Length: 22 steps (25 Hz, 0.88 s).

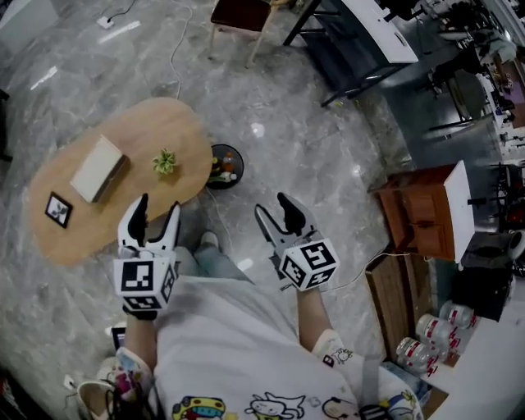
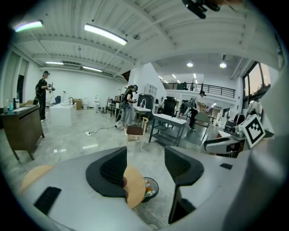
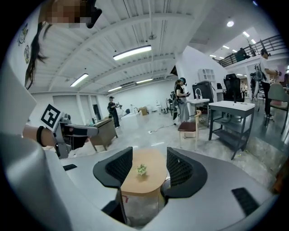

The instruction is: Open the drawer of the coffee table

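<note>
The coffee table (image 1: 139,135) is an oval wooden top on the grey floor, ahead and left of me; no drawer shows from above. My left gripper (image 1: 152,218) hangs open over its near edge with nothing between the fingers. My right gripper (image 1: 277,212) is open too, held above bare floor to the table's right. In the right gripper view the coffee table (image 3: 146,182) shows between the jaws, some way off, with a small green plant (image 3: 142,169) on it. In the left gripper view only the table's end (image 2: 134,186) peeks between the jaws.
On the table lie a pale box (image 1: 98,168), a small framed picture (image 1: 58,210) and the plant (image 1: 166,162). A round black bin (image 1: 225,166) with bottles sits by its right end. A wooden cabinet (image 1: 426,213), a chair (image 1: 238,16) and dark desks (image 1: 361,41) stand farther off.
</note>
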Tool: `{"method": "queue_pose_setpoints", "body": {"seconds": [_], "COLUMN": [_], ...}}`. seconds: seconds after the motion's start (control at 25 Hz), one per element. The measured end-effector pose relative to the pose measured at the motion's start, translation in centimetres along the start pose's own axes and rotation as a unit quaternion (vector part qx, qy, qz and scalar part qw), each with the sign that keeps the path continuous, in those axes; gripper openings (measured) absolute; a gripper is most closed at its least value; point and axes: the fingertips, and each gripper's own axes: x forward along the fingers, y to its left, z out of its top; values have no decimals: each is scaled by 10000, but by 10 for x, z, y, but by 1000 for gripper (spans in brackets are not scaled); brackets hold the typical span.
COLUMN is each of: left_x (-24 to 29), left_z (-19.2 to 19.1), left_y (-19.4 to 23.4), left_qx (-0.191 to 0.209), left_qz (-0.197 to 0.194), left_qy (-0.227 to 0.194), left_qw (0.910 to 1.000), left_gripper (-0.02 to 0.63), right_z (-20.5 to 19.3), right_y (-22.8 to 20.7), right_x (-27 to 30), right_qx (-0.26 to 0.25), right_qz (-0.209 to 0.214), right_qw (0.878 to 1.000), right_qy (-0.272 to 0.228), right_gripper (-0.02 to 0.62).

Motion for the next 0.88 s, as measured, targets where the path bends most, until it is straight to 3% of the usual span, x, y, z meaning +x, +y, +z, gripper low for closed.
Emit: {"method": "queue_pose_setpoints", "body": {"seconds": [0.2, 0.4, 0.88], "left_x": [-15, -33, -24], "left_z": [-9, -20, -65], "left_y": [37, 68, 67], "left_qx": [-130, -148, -306], "left_qz": [314, 366, 292], "left_qy": [6, 157, 560], "left_qw": [9994, 9991, 9975], "left_gripper": [238, 238, 238], "right_z": [-6, -8, -45], "right_y": [20, 47, 54], "right_x": [29, 50, 82], "right_qx": [-100, -408, -938], "right_qz": [254, 333, 767], "right_qw": [9994, 9980, 9891], "right_qy": [215, 355, 842], "right_gripper": [202, 202, 202]}}
